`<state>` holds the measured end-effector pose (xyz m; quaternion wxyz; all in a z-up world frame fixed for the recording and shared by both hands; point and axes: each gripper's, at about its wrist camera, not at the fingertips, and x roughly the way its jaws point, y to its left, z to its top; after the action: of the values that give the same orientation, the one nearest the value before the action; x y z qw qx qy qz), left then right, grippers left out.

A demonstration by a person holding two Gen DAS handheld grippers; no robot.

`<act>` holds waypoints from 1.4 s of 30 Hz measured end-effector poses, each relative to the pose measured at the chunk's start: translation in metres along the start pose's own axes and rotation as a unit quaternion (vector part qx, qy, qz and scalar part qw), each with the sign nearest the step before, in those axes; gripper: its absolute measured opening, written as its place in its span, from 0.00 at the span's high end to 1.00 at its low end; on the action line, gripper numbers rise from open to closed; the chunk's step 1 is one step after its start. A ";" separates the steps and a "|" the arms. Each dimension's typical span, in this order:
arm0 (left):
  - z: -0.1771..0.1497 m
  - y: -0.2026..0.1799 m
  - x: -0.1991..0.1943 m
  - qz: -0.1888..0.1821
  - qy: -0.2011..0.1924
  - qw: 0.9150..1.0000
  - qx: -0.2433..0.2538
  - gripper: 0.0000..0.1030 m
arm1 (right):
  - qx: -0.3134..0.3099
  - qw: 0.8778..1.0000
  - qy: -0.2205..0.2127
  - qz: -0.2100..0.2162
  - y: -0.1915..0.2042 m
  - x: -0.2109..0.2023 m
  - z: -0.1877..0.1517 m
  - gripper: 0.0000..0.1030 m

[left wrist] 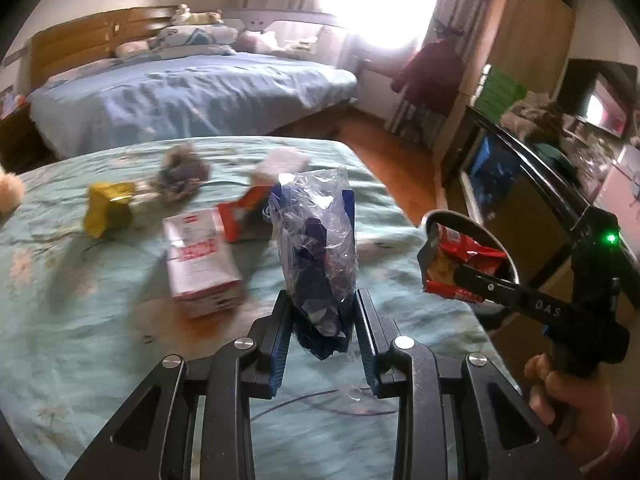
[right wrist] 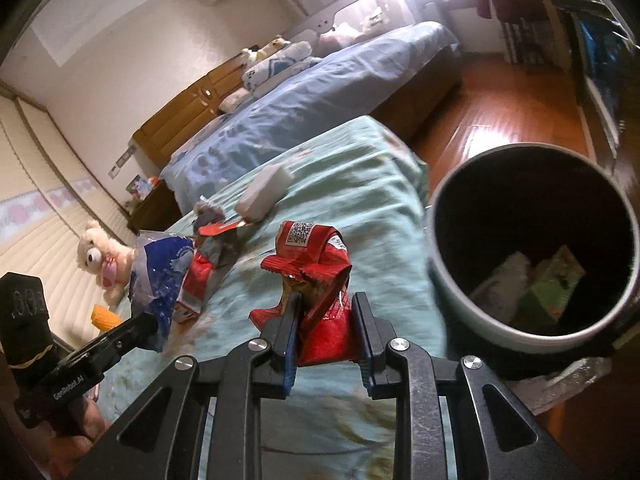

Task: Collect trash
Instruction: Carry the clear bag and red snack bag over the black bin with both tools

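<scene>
My left gripper [left wrist: 322,312] is shut on a crumpled blue and clear plastic bag [left wrist: 316,248], held up over the teal bedspread [left wrist: 100,340]. My right gripper [right wrist: 326,312] is shut on a crumpled red snack wrapper [right wrist: 316,276]; that wrapper [left wrist: 460,264] also shows at the right of the left wrist view, above the bin rim. A round bin [right wrist: 452,280] with pale rim and dark inside stands beside the bed's right edge, with a few pieces of trash at its bottom. In the right wrist view the left gripper [right wrist: 150,326] carries the blue bag [right wrist: 160,272] at lower left.
On the bedspread lie a white and red box [left wrist: 200,260], a red carton [left wrist: 240,216], a yellow wrapper [left wrist: 106,208], a grey crumpled wad [left wrist: 182,172] and a white tissue pack [right wrist: 264,192]. A plush toy [right wrist: 100,260] sits at left. Another bed [left wrist: 180,96] and wooden floor [right wrist: 500,112] lie beyond.
</scene>
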<state>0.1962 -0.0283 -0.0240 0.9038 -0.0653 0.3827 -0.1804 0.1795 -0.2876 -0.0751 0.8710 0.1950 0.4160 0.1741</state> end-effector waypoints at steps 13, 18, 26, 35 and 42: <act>0.015 -0.051 0.048 -0.034 0.027 0.998 0.045 0.71 | 0.032 0.998 -0.032 -0.040 -0.051 -0.039 0.005 0.76; 0.020 -0.067 0.062 -0.044 0.033 0.997 0.061 0.71 | 0.043 0.997 -0.041 -0.051 -0.066 -0.047 0.007 0.77; 0.026 -0.087 0.083 -0.062 0.043 0.994 0.079 0.71 | 0.046 0.996 -0.042 -0.064 -0.081 -0.047 0.010 0.93; 0.027 -0.101 0.096 -0.067 0.050 0.993 0.087 0.71 | 0.044 0.996 -0.033 -0.064 -0.088 -0.041 0.008 0.95; 0.029 -0.106 0.105 -0.070 0.057 0.992 0.092 0.71 | 0.047 0.995 -0.044 -0.070 -0.092 -0.041 0.013 0.96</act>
<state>0.2548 -0.1668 -0.0465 0.8679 0.0012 0.4094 -0.2813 0.1784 -0.3888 -0.0851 0.8883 0.2139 0.3975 0.0846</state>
